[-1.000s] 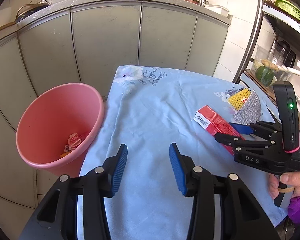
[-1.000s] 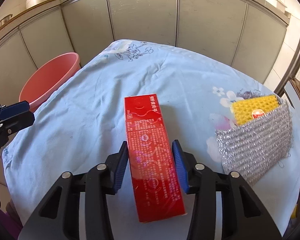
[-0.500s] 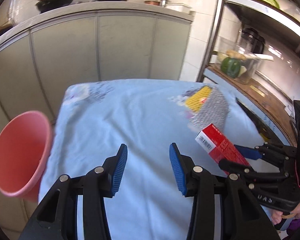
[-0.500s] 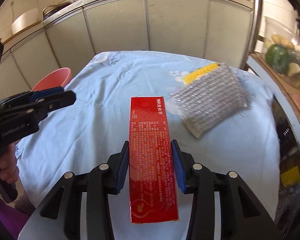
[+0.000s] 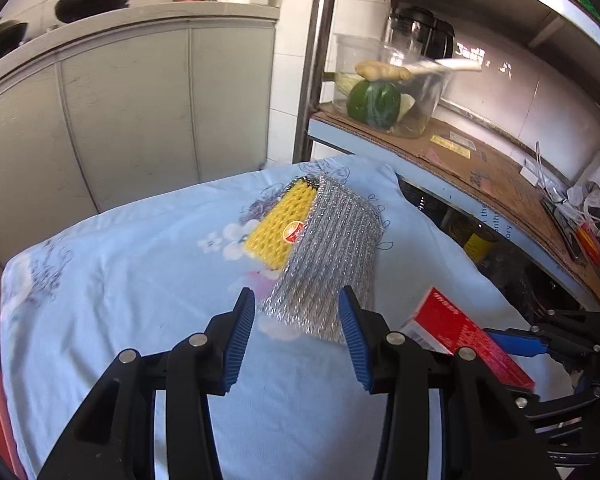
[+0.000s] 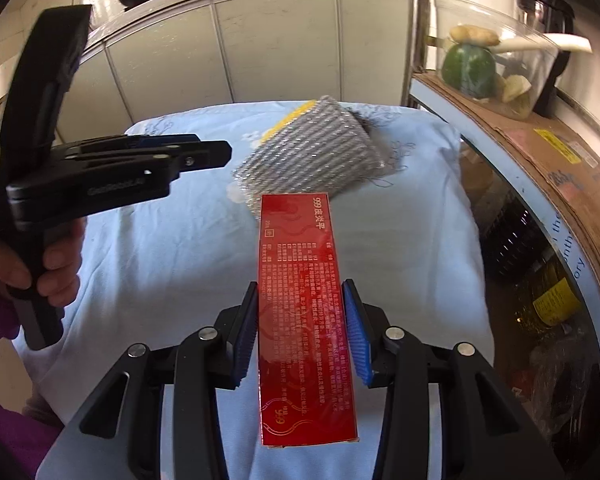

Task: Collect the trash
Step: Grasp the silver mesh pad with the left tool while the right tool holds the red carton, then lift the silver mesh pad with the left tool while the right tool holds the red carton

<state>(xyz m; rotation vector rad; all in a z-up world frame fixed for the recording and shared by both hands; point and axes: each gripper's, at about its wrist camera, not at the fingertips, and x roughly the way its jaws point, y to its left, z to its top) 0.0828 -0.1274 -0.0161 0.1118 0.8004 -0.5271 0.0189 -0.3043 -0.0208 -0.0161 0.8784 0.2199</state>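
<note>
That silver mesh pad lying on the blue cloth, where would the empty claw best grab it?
Probably at the near bottom edge of the silver mesh pad, coming down from above. It lies flat and limp on the cloth, so only an edge can be pinched. That edge sits right ahead of the open left claw and clear of the yellow netting tucked into its far end.

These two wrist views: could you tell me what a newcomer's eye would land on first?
The red box dominates the right wrist view, clamped lengthwise in the right gripper above the blue cloth. Next comes the silver mesh pad with the yellow mesh tucked under it, lying at the cloth's far end, right ahead of the open, empty left gripper.
</note>
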